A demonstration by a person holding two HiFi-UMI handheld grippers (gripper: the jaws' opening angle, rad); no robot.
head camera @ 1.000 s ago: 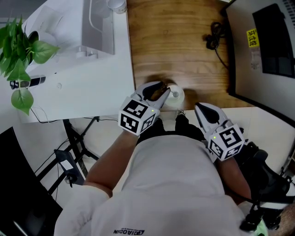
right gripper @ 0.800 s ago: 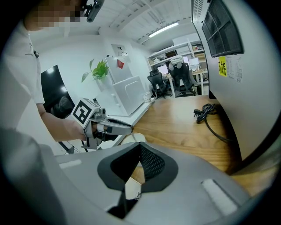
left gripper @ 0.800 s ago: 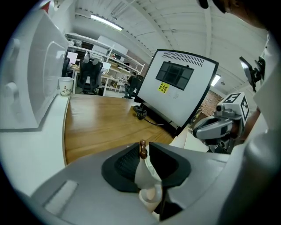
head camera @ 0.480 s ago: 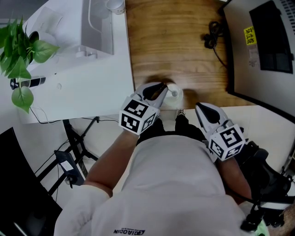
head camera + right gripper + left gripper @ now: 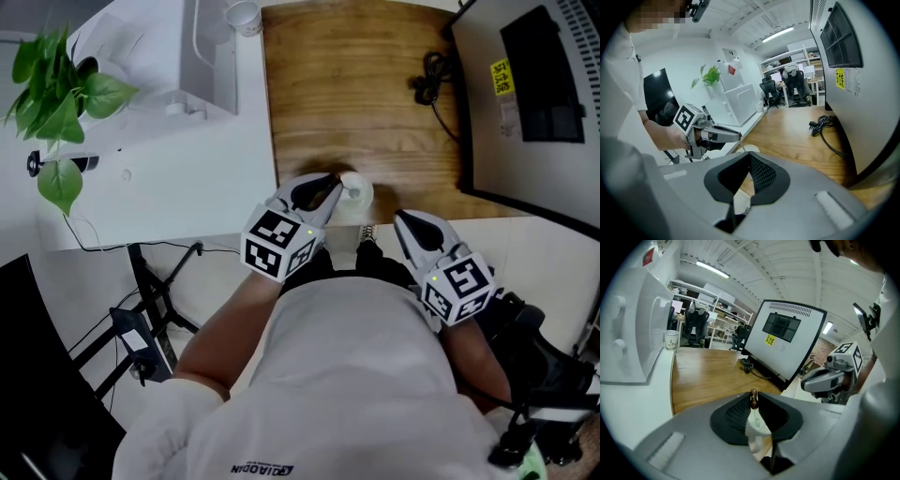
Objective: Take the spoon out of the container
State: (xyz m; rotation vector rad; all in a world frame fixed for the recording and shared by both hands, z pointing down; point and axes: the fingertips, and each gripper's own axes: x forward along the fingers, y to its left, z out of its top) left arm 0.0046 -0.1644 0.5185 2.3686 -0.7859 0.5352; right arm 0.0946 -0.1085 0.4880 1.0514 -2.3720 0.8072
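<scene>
We see our left gripper closing on the spoon. The spoon's brown-tipped handle stands upright between the jaws, and the pads sit against it on both sides. The spoon is in the white container, with its pale lower part down inside the cup.

The container stands at the 6 o'clock edge of the wooden surface, very near the lip. Beyond that lip there is only floor and our own body.

Our right gripper hangs off the surface at about 4 o'clock from the container. Its jaws are clenched together on nothing, and it touches neither the container nor the spoon.

From the container toward 12 o'clock the wood lies bare for most of its depth. A coiled black cable lies at 1 o'clock, well apart from the container and close to the big dark-screened panel. That panel walls off the 3 o'clock side.

At 9 o'clock the wood butts against a white surface, and our left gripper's body hangs over that seam. On the white surface, a white appliance and a paper cup stand far off at 11 o'clock. A leafy plant sits at 10 o'clock. All three are well apart from the container.
</scene>
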